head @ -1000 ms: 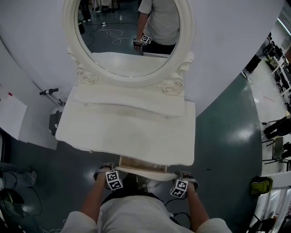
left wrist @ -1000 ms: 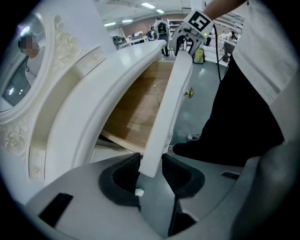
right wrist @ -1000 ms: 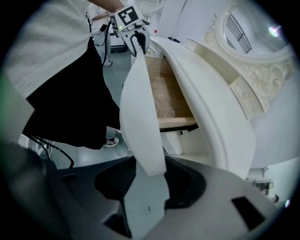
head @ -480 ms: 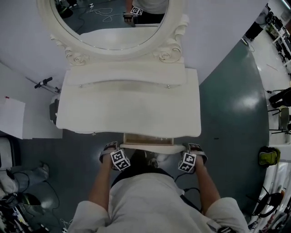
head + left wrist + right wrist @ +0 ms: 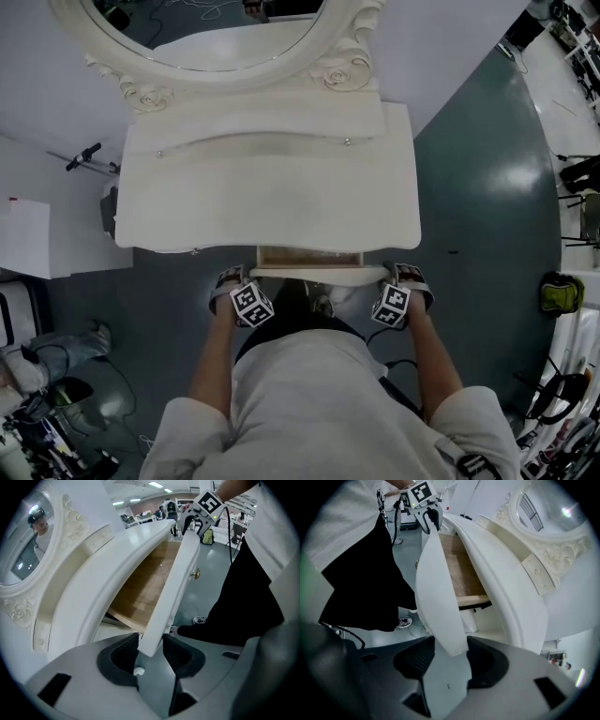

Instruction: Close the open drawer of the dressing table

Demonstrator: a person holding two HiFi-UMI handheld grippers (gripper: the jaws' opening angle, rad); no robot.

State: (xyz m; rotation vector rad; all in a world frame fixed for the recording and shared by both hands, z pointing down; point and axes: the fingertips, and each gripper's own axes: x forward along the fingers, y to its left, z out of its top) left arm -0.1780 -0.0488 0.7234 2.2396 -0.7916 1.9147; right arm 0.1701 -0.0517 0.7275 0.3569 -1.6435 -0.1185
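Left gripper (image 5: 151, 652) and right gripper (image 5: 457, 657) straddle opposite ends of the drawer front (image 5: 317, 276), jaws just opening, unclamped. Table (image 5: 272, 197) lies straight beyond both.

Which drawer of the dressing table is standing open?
The middle drawer under the tabletop: it is pulled out toward the person and its wooden bottom shows. The upper front with two small knobs sits shut.
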